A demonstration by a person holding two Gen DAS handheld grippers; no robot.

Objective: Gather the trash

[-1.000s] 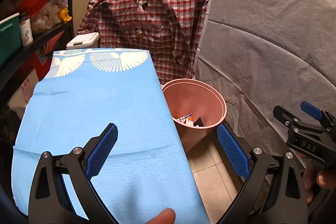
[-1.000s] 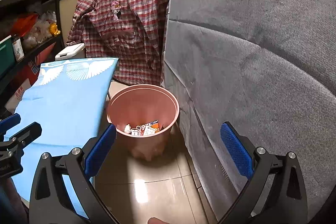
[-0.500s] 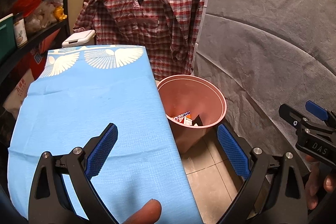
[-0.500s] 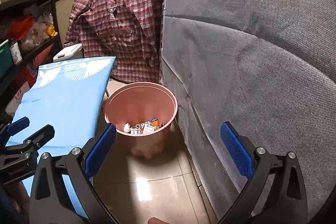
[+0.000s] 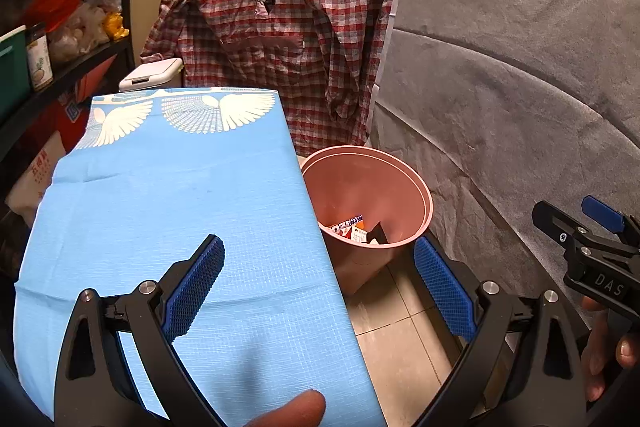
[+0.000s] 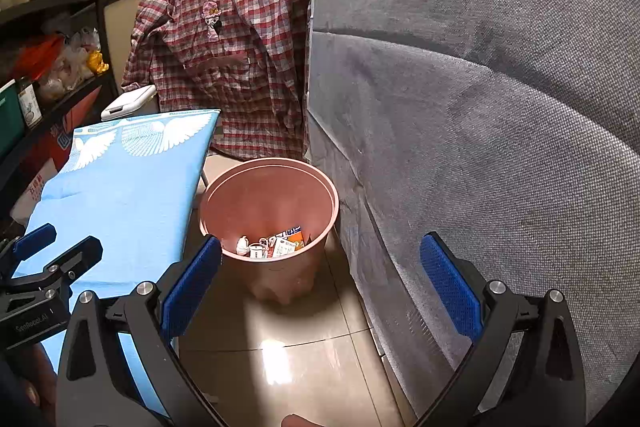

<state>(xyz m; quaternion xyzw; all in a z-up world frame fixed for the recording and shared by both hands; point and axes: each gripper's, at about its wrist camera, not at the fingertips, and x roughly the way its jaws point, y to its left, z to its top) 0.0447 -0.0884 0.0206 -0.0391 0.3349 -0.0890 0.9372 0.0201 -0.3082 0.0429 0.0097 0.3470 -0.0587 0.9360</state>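
A pink bin (image 5: 384,183) stands on the tiled floor between the blue-covered table (image 5: 168,211) and a grey-covered block; it also shows in the right wrist view (image 6: 268,195). Several wrappers and bits of trash (image 6: 276,245) lie at its bottom, partly seen from the left (image 5: 352,229). My left gripper (image 5: 320,283) is open and empty over the table's right edge. My right gripper (image 6: 320,275) is open and empty above the floor, short of the bin. No trash shows on the blue cloth.
A plaid shirt (image 5: 280,39) hangs behind the bin. The grey fabric-covered block (image 6: 480,107) fills the right side. Dark shelves (image 5: 60,39) with jars and bags stand left. A white lidded bin (image 5: 152,75) sits beyond the table. Glossy floor tiles (image 6: 280,347) lie below.
Both grippers have drawn back and shifted slightly, so the bin sits a little lower and farther in view. Both stay open and empty.
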